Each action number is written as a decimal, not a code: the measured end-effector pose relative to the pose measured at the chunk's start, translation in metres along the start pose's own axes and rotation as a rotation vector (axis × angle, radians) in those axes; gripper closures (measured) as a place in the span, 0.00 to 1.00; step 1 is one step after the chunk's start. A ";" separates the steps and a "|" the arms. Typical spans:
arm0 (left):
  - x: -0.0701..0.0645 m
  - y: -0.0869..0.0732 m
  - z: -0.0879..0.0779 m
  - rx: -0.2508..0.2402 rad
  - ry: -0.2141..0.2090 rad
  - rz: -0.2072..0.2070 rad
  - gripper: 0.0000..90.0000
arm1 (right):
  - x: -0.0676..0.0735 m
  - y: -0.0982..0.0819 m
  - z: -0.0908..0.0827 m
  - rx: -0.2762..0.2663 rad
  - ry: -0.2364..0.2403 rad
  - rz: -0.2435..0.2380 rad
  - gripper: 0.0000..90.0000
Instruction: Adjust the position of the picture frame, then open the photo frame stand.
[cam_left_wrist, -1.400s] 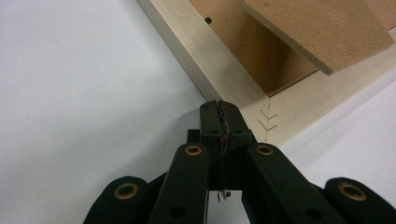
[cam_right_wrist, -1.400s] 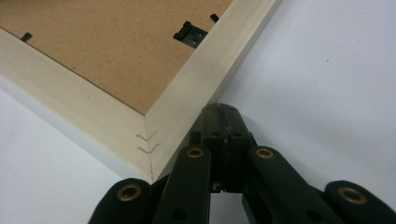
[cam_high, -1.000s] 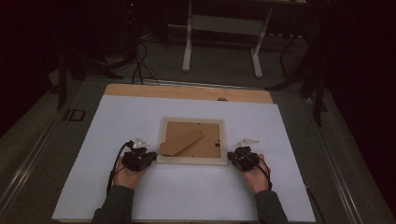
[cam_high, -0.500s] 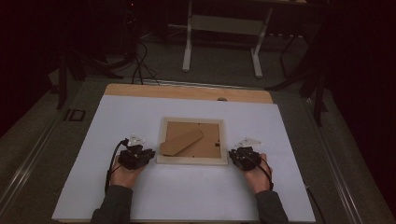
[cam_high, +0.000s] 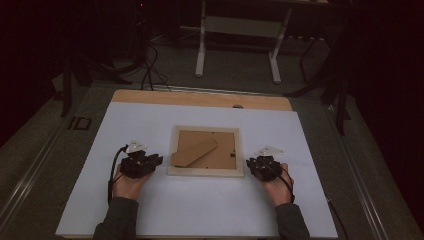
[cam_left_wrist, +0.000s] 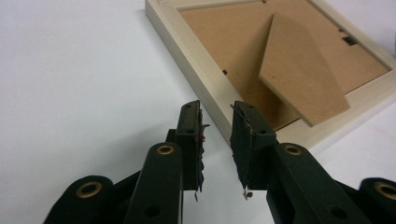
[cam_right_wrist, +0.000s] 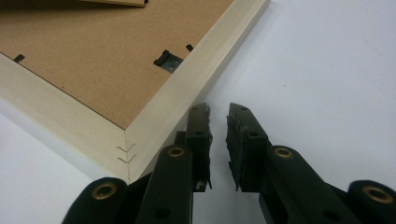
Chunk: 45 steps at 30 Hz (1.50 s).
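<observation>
A: Where is the frame (cam_high: 205, 150) lying, and how are the grippers standing to it?

B: It is lying face down at the middle of the white sheet (cam_high: 150, 120), its brown back and folded stand (cam_left_wrist: 299, 74) showing upward. The left gripper (cam_high: 150, 161) is sitting just beside its left edge; the right gripper (cam_high: 256, 162) is sitting just beside its near right corner. The frame is thus lying between them.

A: Is either one gripping?

B: No. In the left gripper view the jaws are standing a little apart with nothing between them, having just been opening, and the frame's rail (cam_left_wrist: 196, 65) is lying just ahead. In the right gripper view the jaws have likewise just been opening, with a narrow empty gap; the corner (cam_right_wrist: 140, 140) is lying beside the left jaw.

A: Which hand is nearer?

B: Both are about equally near; the frame is nearly square, so its side rails are running away from the person.
</observation>
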<state>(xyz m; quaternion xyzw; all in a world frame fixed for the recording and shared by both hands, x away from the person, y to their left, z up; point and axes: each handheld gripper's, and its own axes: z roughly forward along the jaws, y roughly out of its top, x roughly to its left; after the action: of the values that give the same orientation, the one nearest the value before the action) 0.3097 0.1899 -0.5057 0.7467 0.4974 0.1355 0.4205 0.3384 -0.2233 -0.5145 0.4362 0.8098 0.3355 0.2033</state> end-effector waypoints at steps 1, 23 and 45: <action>0.000 0.000 0.000 -0.002 -0.005 -0.003 0.82 | 0.000 0.000 0.000 0.001 -0.001 0.000 0.87; -0.009 0.031 -0.009 -0.039 -0.086 0.005 0.71 | -0.002 0.000 -0.002 -0.015 0.021 0.018 0.79; -0.015 0.056 0.031 0.072 -0.182 0.018 0.56 | -0.005 0.001 -0.004 -0.026 0.017 0.034 0.63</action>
<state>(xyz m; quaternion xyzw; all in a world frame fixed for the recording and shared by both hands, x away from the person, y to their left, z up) 0.3571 0.1530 -0.4785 0.7750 0.4547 0.0528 0.4356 0.3392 -0.2280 -0.5107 0.4446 0.7995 0.3530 0.1963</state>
